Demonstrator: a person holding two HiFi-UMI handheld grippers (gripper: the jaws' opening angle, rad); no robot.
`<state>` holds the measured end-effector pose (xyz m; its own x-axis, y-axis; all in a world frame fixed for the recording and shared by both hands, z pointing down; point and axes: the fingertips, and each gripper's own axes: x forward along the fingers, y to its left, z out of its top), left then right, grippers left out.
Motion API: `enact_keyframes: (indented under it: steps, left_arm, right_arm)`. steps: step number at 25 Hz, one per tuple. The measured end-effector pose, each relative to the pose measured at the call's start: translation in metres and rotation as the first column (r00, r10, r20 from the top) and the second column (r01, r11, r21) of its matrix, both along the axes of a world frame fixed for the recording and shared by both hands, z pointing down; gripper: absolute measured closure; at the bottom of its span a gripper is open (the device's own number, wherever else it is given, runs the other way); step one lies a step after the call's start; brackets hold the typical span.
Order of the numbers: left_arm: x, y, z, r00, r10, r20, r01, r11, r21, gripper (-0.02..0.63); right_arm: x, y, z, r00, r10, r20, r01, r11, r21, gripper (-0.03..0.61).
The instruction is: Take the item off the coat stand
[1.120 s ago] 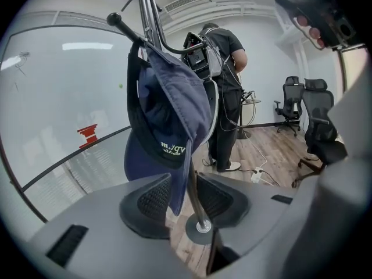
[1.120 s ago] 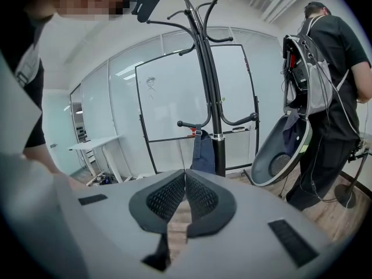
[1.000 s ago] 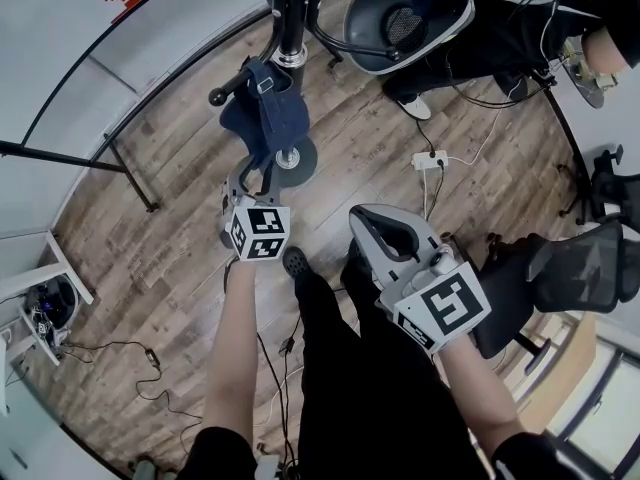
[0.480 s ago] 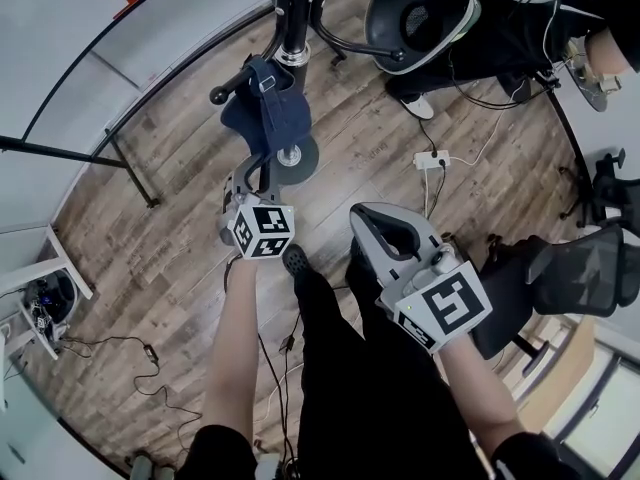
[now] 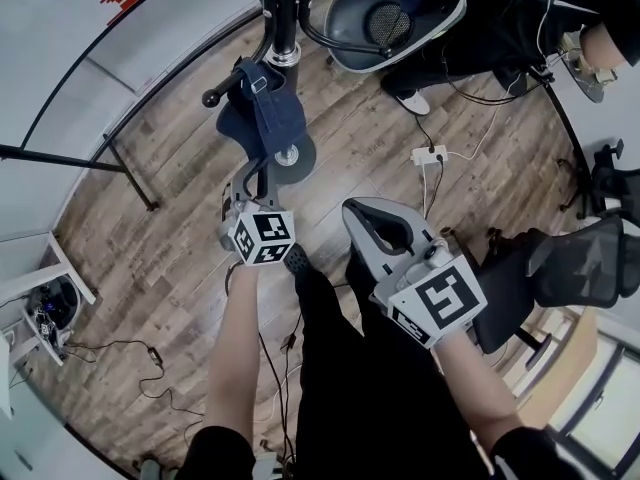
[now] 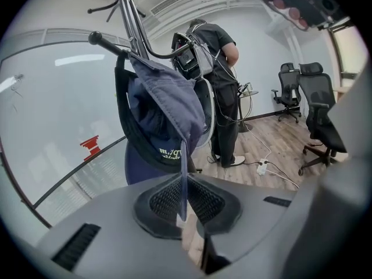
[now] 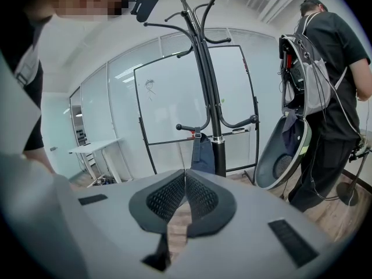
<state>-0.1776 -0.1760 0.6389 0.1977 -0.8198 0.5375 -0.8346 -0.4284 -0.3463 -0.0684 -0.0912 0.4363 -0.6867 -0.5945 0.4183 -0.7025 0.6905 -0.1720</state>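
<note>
A dark blue cap [image 5: 262, 113] hangs from a knob-tipped hook [image 6: 95, 37] of the black coat stand [image 6: 131, 22]. My left gripper [image 5: 250, 175] reaches up to it. In the left gripper view its jaws [image 6: 182, 196] are closing, and the thin edge of the cap's [image 6: 165, 115] brim is pinched between the mesh pads. My right gripper [image 5: 372, 218] hangs lower, to the right and away from the stand, shut with nothing in it. In the right gripper view its pads meet [image 7: 185, 185], and the coat stand [image 7: 206, 86] with the cap [image 7: 202, 153] shows beyond them.
A person in black with a backpack rig [image 6: 218, 68] stands just behind the stand, beside a grey egg-shaped shell [image 5: 400, 18]. A white power strip [image 5: 428, 156] and cables lie on the wood floor. Black office chairs [image 6: 317, 115] stand to the right, glass walls to the left.
The left gripper's jaws have closed in on the cap's brim. The cap and both grippers have shifted only slightly in the head view.
</note>
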Motion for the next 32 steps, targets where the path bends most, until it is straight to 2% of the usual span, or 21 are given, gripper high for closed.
enact_keyframes:
  steps: [8, 17, 32]
  left_arm:
    - [-0.004, 0.014, -0.009, 0.998, -0.058, 0.002, 0.057, 0.998, 0.04, 0.581]
    - [-0.009, 0.028, -0.022, 0.996, -0.084, 0.003, 0.084, 0.994, 0.069, 0.581]
    - [-0.022, 0.05, -0.031, 0.993, -0.114, 0.008, 0.113, 0.992, 0.056, 0.581]
  right_arm:
    - [-0.001, -0.002, -0.011, 1.0, 0.0, 0.016, 0.0, 1.0, 0.02, 0.548]
    - [-0.003, -0.003, -0.02, 1.0, 0.006, 0.026, -0.007, 0.999, 0.037, 0.548]
    - [-0.002, 0.003, -0.035, 0.999, 0.01, 0.049, -0.014, 0.997, 0.071, 0.548]
